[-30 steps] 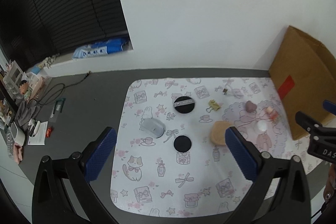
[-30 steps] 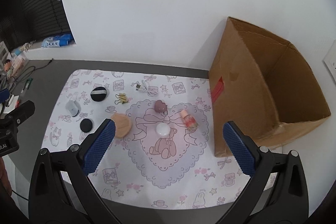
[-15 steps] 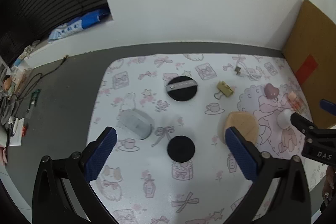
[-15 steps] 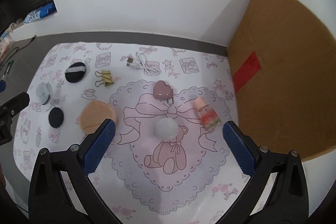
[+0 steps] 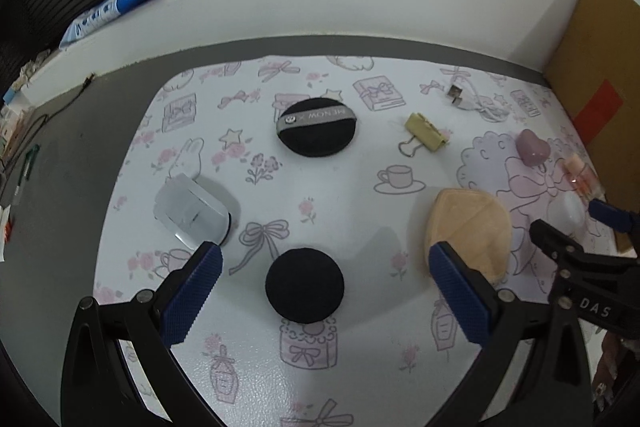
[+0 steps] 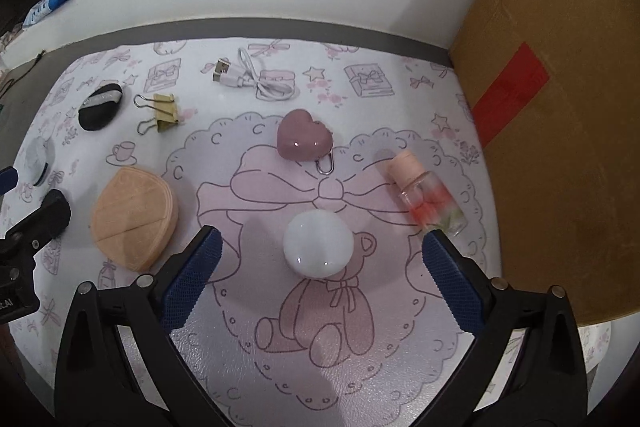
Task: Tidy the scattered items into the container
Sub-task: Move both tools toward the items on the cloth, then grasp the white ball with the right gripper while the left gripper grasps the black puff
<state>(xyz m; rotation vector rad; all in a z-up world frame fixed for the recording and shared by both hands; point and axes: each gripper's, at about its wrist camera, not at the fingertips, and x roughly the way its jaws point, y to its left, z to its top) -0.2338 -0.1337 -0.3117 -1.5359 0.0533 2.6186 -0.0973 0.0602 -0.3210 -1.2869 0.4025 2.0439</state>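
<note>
Both wrist cameras look steeply down and close at the patterned mat (image 5: pixel 320 195), the left one over its left part, the right one beside the cardboard box (image 6: pixel 560 107), and both show the beige puff (image 5: pixel 468 227).

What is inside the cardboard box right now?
That cannot be seen. Only the outer side of the cardboard box with its red tape patch shows in both wrist views; its opening and interior are out of view. All visible items lie on the patterned mat.
</note>
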